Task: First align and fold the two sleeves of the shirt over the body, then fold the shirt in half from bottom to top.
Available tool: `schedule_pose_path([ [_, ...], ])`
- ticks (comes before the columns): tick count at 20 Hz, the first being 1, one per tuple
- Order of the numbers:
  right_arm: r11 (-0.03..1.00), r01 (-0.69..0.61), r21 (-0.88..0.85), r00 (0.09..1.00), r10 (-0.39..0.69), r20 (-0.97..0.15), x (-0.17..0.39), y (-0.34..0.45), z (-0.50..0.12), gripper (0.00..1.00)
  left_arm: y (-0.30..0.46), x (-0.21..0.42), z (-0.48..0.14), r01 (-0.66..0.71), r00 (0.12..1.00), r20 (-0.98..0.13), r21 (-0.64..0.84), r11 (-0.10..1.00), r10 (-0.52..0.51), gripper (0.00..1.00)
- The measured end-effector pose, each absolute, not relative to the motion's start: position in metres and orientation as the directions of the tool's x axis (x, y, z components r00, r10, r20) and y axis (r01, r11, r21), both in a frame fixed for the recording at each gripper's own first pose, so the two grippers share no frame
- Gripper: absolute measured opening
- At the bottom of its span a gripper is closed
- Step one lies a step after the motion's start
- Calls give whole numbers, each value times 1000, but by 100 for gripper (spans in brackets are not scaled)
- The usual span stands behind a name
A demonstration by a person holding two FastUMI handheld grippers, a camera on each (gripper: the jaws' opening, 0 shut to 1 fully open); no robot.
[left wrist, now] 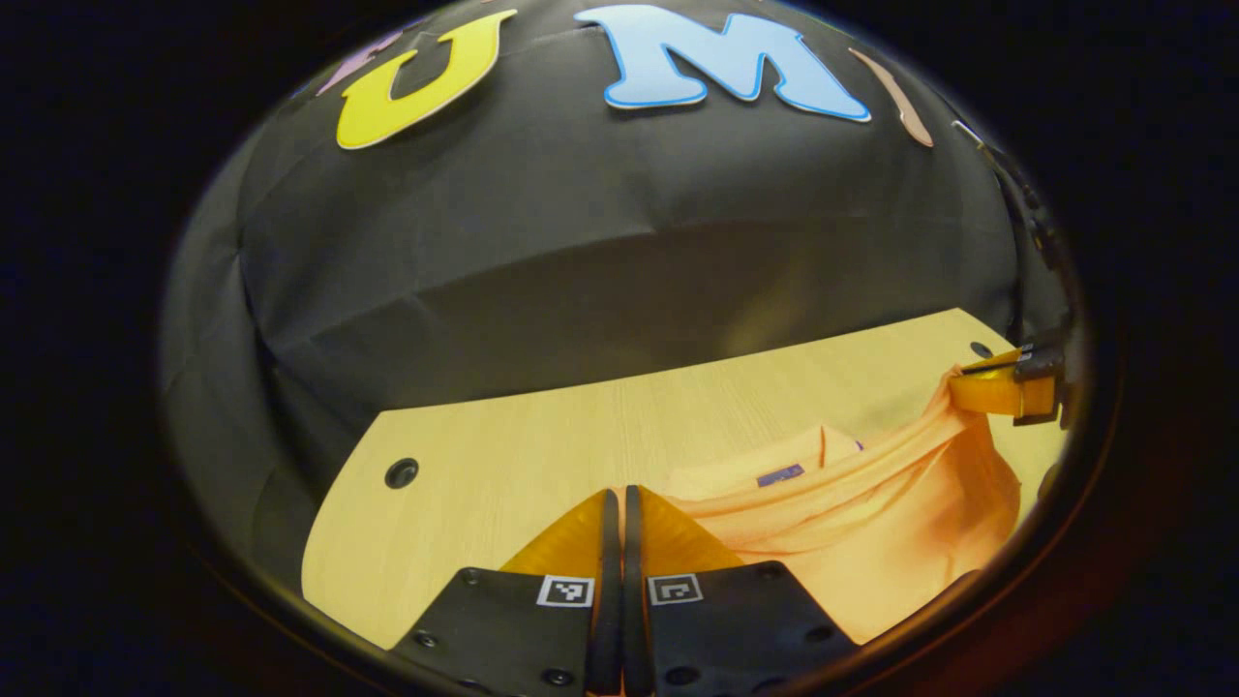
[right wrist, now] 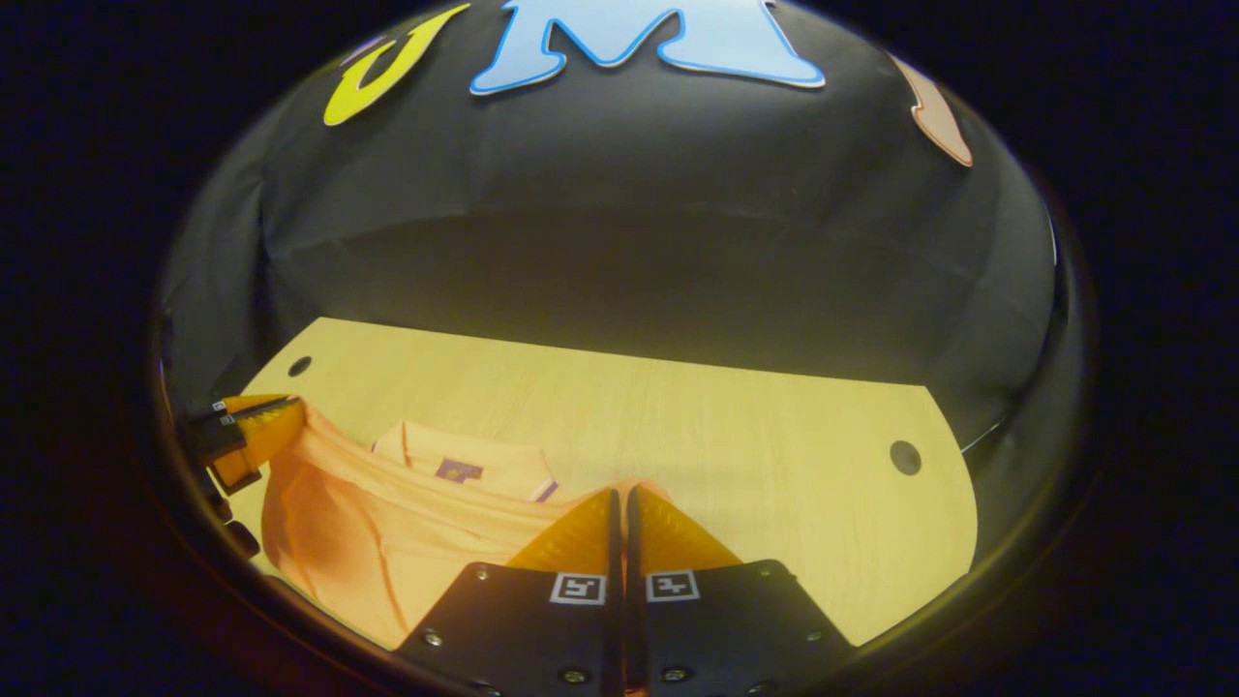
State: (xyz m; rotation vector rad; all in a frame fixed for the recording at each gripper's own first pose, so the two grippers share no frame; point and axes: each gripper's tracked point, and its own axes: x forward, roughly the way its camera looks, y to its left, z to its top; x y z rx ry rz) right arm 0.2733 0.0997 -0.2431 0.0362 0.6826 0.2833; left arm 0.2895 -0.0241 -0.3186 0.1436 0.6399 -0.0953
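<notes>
2 sets of tongs lift the bottom hem of an orange polo shirt [left wrist: 871, 523] off the pale wooden desk [left wrist: 503, 455], carrying it toward the collar [right wrist: 465, 463]. The sleeves appear already folded in, judging by the narrow body; the bottom-to-top fold looks underway, not yet laid down. The left tongs [left wrist: 616, 499] are clenched, with cloth beside their tips, seemingly pinched. The right tongs [right wrist: 619, 499] are likewise clenched at the hem's other corner. The shirt hangs stretched between both, collar resting on the desk.
</notes>
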Motion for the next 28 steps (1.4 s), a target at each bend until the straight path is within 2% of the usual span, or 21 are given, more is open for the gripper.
schedule_pose_path([
  [2,961,-245,126,726,268,-633,270,101,-246,2,-23,288,-323,128,789,-613,102,986,-39,7],
  [6,957,-265,116,725,277,-630,264,103,-238,9,-25,279,-314,136,783,-619,80,987,-58,18],
  [7,957,-269,107,727,274,-629,260,103,-235,19,-25,278,-309,133,787,-615,85,987,-53,18],
  [8,956,-273,106,733,278,-621,259,103,-230,20,-26,277,-303,137,790,-610,74,988,-64,36],
  [11,951,-290,107,746,294,-597,249,105,-213,43,-26,269,-284,130,807,-587,69,989,-65,60],
  [12,950,-295,105,752,298,-588,245,105,-208,53,-27,264,-279,132,812,-579,65,989,-70,74],
  [13,949,-298,100,760,299,-578,241,104,-202,67,-27,259,-273,132,817,-572,69,989,-69,77],
  [15,948,-303,93,773,302,-558,232,102,-191,76,-29,249,-261,132,828,-557,76,988,-67,76],
  [16,948,-304,91,781,303,-546,226,100,-184,82,-31,245,-254,133,834,-547,72,988,-73,81],
  [18,952,-294,89,806,297,-512,214,93,-168,85,-34,235,-237,131,848,-524,65,989,-78,89],
  [19,953,-289,90,821,295,-489,209,90,-159,87,-35,231,-226,127,859,-506,65,990,-78,96],
  [21,956,-277,95,851,290,-439,201,81,-137,96,-35,221,-202,111,885,-461,64,992,-69,96],
  [22,957,-271,99,863,287,-415,194,77,-127,96,-36,215,-190,103,895,-440,57,993,-67,90],
  [23,959,-265,105,876,285,-389,185,72,-116,96,-37,207,-177,95,906,-418,46,994,-67,99],
  [25,959,-255,124,897,282,-339,168,63,-95,96,-39,193,-154,83,923,-379,29,996,-66,100],
  [26,958,-252,136,906,283,-314,159,58,-84,96,-41,184,-144,81,929,-364,21,997,-67,92],
  [27,957,-250,144,913,283,-293,151,52,-75,96,-44,174,-135,79,935,-348,16,997,-68,100],
  [28,957,-249,149,920,282,-273,142,47,-67,96,-45,163,-125,73,942,-331,14,997,-65,100],
])
